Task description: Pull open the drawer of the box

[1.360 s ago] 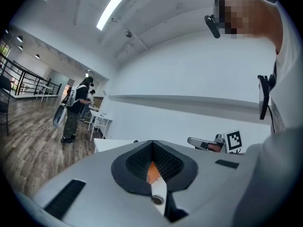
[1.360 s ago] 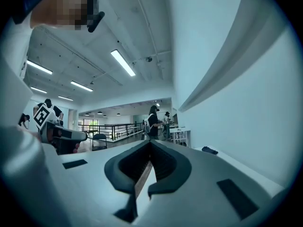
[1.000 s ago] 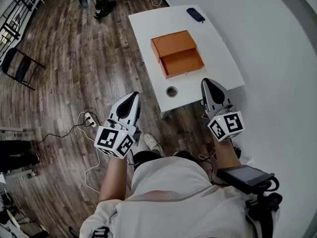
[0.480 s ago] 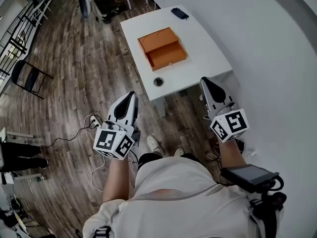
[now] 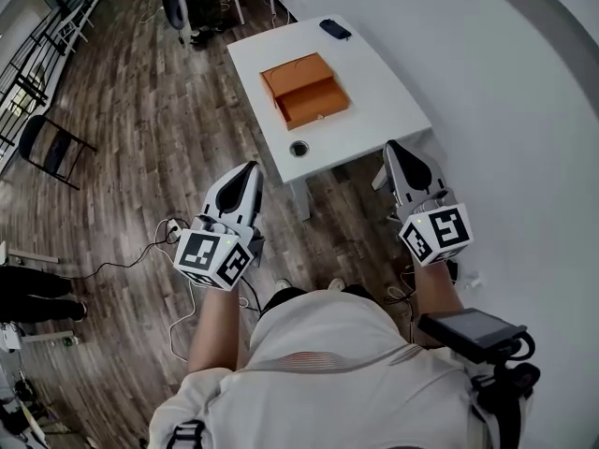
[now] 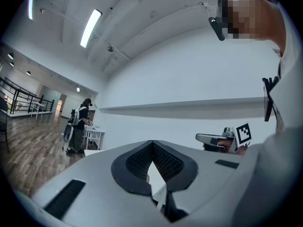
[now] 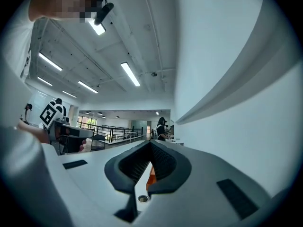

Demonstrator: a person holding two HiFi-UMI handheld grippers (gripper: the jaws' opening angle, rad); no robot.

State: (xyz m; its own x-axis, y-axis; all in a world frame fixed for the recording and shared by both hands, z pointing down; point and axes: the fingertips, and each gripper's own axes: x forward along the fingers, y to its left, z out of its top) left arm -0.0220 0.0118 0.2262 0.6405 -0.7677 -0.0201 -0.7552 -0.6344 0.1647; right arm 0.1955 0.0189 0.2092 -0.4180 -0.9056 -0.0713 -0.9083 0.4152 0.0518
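The orange box (image 5: 296, 71) lies on the white table (image 5: 384, 92), its drawer (image 5: 315, 103) pulled out toward me and showing an empty inside. Both grippers hang in the air short of the table's near edge, well apart from the box. My left gripper (image 5: 251, 167) is over the wooden floor, shut with nothing in it; its jaws meet at the tip (image 6: 151, 143). My right gripper (image 5: 391, 146) is beside the table's near right corner, also shut and empty (image 7: 150, 144). A sliver of the orange box (image 7: 150, 178) shows through the gap behind its tips.
A round cable hole (image 5: 299, 148) sits near the table's front edge and a dark flat object (image 5: 333, 29) at its far end. A power strip with cables (image 5: 171, 225) lies on the floor at left, a folding chair (image 5: 45, 148) further left. A white wall runs along the right.
The table and box now look smaller and farther off than a second ago. Both grippers have drawn back from the table edge together, still shut.
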